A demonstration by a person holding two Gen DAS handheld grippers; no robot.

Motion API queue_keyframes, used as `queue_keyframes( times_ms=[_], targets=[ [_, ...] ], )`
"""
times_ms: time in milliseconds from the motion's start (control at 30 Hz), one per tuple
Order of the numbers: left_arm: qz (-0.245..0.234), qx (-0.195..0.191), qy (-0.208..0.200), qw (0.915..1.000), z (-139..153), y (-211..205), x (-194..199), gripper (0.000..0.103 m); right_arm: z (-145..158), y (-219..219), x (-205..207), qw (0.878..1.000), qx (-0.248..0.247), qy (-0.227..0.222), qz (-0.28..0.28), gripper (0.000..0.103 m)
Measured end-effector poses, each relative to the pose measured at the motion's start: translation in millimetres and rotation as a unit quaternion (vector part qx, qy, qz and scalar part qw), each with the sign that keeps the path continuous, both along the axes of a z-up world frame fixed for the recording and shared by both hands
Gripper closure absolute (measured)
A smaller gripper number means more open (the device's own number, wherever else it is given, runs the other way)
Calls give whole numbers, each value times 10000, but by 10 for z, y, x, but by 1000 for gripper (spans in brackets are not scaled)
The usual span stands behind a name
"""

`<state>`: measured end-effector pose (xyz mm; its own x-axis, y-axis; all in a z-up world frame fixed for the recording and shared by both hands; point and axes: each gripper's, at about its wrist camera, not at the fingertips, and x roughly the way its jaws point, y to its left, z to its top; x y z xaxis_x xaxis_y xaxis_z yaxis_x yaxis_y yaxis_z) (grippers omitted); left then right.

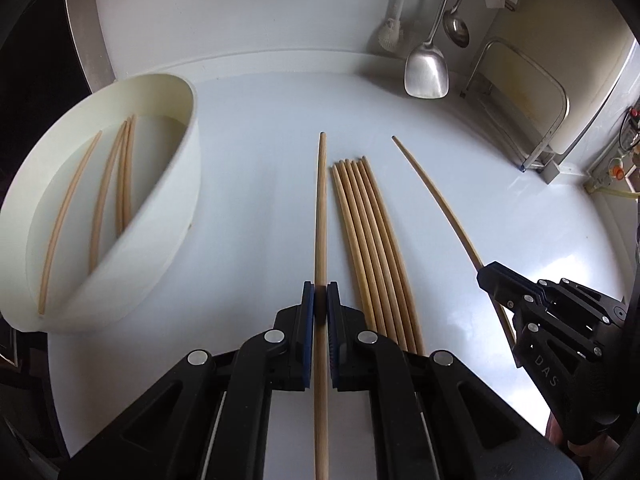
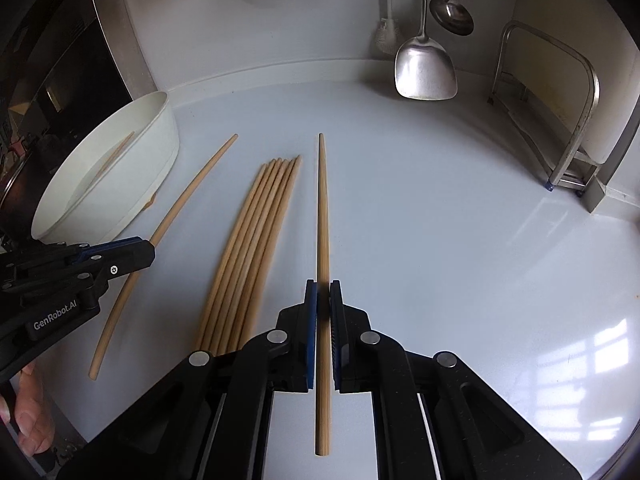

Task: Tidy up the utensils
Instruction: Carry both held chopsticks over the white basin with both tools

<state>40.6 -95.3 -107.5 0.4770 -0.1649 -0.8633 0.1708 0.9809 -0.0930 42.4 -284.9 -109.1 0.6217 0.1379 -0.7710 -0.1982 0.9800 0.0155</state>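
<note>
A single wooden chopstick is pinched between the closed jaws of the left gripper, another chopstick by the right gripper; six chopsticks are left on the white surface beside the white tub.

A home kitchen: a metal spatula and ladle hang on the far wall above a pale countertop, a white dish brush beside them, a steel rack standing far right.
</note>
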Motion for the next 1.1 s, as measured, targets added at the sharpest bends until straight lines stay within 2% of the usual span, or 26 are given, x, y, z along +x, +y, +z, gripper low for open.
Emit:
queue_keyframes(
  times_ms=[167, 333, 467, 767, 967, 1100],
  targets=[
    [163, 9, -168, 9997, 363, 326, 70, 96, 320, 287, -51, 9998, 9, -163, 107, 97],
    [454, 57, -355, 9983, 658, 873, 173, 96, 600, 739, -31, 9988, 70, -359, 314, 97],
    [731, 175, -421, 9963, 762, 1378, 286, 96, 730, 1200, 45, 9973, 107, -460, 558, 97],
    [1053, 317, -173, 9938, 604, 2212, 607, 96, 612, 2222, 499, 9958, 274, -130, 859, 97],
    [973, 264, 103, 9949, 373, 2387, 848, 96, 357, 2640, 830, 9954, 182, 406, 853, 97],
    [890, 230, 287, 9954, 215, 2393, 1003, 96, 199, 2811, 991, 9948, 27, 613, 808, 97]
  ],
)
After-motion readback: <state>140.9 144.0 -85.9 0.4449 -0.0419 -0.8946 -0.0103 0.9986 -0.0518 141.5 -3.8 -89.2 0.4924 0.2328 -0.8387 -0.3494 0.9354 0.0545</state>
